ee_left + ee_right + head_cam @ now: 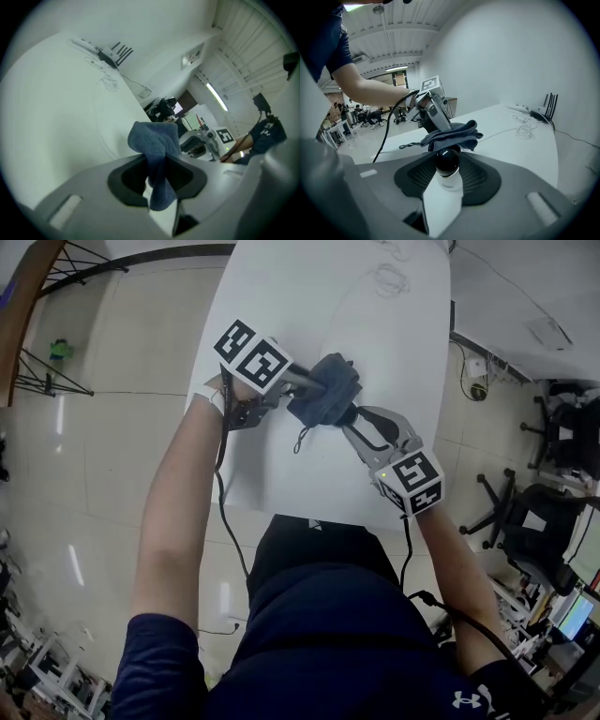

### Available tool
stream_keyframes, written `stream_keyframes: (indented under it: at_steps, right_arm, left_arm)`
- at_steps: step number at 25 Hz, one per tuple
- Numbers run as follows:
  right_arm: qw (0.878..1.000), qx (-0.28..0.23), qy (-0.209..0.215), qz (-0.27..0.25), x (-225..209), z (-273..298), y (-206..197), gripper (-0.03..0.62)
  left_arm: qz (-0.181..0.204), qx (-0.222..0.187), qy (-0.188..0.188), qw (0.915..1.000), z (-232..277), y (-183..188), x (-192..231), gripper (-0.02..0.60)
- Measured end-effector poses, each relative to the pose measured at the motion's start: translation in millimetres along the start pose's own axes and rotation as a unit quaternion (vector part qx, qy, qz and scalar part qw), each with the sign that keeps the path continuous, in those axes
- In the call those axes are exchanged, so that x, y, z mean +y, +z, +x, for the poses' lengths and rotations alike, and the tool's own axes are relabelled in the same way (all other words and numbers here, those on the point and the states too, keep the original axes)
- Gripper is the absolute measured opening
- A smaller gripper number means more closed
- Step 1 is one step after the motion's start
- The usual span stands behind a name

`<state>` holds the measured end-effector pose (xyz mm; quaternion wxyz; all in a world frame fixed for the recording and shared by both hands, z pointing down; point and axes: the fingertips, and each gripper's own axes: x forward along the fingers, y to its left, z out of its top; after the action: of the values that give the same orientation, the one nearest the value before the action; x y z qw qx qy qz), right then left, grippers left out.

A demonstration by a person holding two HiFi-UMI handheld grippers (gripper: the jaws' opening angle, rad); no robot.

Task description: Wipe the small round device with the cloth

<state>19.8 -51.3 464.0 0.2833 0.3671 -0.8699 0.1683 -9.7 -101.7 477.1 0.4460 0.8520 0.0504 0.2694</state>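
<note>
Now my left gripper pinches the blue cloth mid-frame — it lies atop the round device clamped in my right gripper.

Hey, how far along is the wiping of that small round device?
Done: left gripper grips the cloth, right gripper grips the device. In hand: the cloth rests on top of the device. Left: probably more wiping; how clean it is can't be told.
</note>
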Motion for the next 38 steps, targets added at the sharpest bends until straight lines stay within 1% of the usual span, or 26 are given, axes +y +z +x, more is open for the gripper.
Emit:
stream_keyframes:
  at_steps: [2, 3, 5, 6, 8, 10, 13, 14, 15, 16, 18, 19, 20, 21, 22, 23, 25, 27, 28, 30, 34, 36, 37, 38]
  right_arm:
    - [1.0, 0.0, -0.001, -0.003, 0, 0, -1, 0.155]
    - [1.0, 0.0, -0.001, -0.003, 1, -1, -1, 0.155]
    - [1.0, -0.001, -0.002, -0.003, 1, -1, 0, 0.155]
    - [1.0, -0.002, -0.002, -0.004, 1, -1, 0, 0.155]
    - [1.0, -0.002, -0.002, -0.004, 0, 0, 0, 0.155]
    - [1.0, -0.002, -0.001, -0.003, 0, 0, 0, 0.155]
    - [1.0, -0.004, -0.002, -0.001, 0, 0, -1, 0.155]
    - [1.0, -0.004, -0.002, -0.001, 0, 0, -1, 0.155]
    - [1.0, -0.004, -0.003, -0.002, 1, 0, -1, 0.155]
    - [1.0, -0.004, -0.003, -0.003, 1, 0, -1, 0.155]
    - [1.0, -0.004, -0.003, -0.004, 1, 1, -1, 0.155]
    - [1.0, -0.005, -0.004, -0.004, 1, 1, -1, 0.155]
    - [1.0, -0.007, -0.005, -0.004, 0, 1, -2, 0.155]
    - [1.0, -0.009, -0.006, -0.003, 0, 1, -2, 0.155]
    - [1.0, -0.011, -0.007, -0.002, 0, 0, -3, 0.155]
    - [1.0, -0.013, -0.007, -0.002, 1, 0, -2, 0.155]
    - [1.0, -0.013, -0.006, -0.002, 1, -1, -2, 0.155]
    - [1.0, -0.012, -0.004, -0.002, 1, -2, -3, 0.155]
    - [1.0, -0.012, -0.004, -0.002, 1, -2, -4, 0.155]
    - [1.0, -0.012, -0.006, -0.004, 0, -2, -5, 0.155]
    - [1.0, -0.018, -0.008, 0.002, 2, 0, 3, 0.155]
    - [1.0, -0.022, -0.009, 0.007, 4, -2, 5, 0.155]
    - [1.0, -0.023, -0.01, 0.008, 3, -3, 3, 0.154]
    - [1.0, -0.024, -0.012, 0.008, 3, -4, 2, 0.155]
  left_arm:
    - [-0.015, -0.002, 0.019, 0.9997, -2, -7, 14, 0.097]
    - [-0.016, 0.006, 0.031, 0.9994, -1, -12, 20, 0.095]
    - [-0.003, 0.035, 0.064, 0.9973, 1, -24, 32, 0.097]
    - [0.008, 0.053, 0.084, 0.995, 1, -29, 38, 0.095]
    - [0.034, 0.09, 0.127, 0.9872, 3, -39, 50, 0.096]
    - [0.062, 0.118, 0.161, 0.9779, 5, -45, 57, 0.096]
    - [0.111, 0.146, 0.198, 0.9629, 7, -45, 58, 0.097]
    - [0.131, 0.152, 0.204, 0.9582, 6, -43, 56, 0.096]
    - [0.15, 0.15, 0.201, 0.9564, 3, -37, 50, 0.096]
    - [0.166, 0.139, 0.185, 0.9586, -2, -28, 41, 0.095]
    - [0.19, 0.087, 0.123, 0.9702, -14, 2, 7, 0.095]
    - [0.2, 0.055, 0.086, 0.9744, -20, 20, -15, 0.095]
    - [0.21, 0.032, 0.049, 0.976, -24, 35, -38, 0.094]
    - [0.219, 0.025, 0.015, 0.9752, -24, 43, -58, 0.094]
    - [0.229, 0.036, -0.012, 0.9726, -21, 44, -74, 0.094]
    - [0.239, 0.058, -0.029, 0.9689, -15, 41, -83, 0.095]
    - [0.246, 0.109, -0.038, 0.9623, -1, 29, -81, 0.095]
    - [0.224, 0.157, -0.043, 0.9609, 11, 12, -65, 0.094]
    - [0.208, 0.172, -0.046, 0.9619, 15, 6, -55, 0.095]
    - [0.177, 0.178, -0.049, 0.9667, 18, 4, -37, 0.095]
    - [0.129, 0.171, -0.046, 0.9757, 20, 12, -11, 0.097]
    - [0.114, 0.172, -0.019, 0.9783, 24, 14, 6, 0.095]
    - [0.111, 0.179, 0.003, 0.9776, 26, 13, 16, 0.094]
    - [0.112, 0.191, 0.026, 0.975, 28, 9, 26, 0.094]
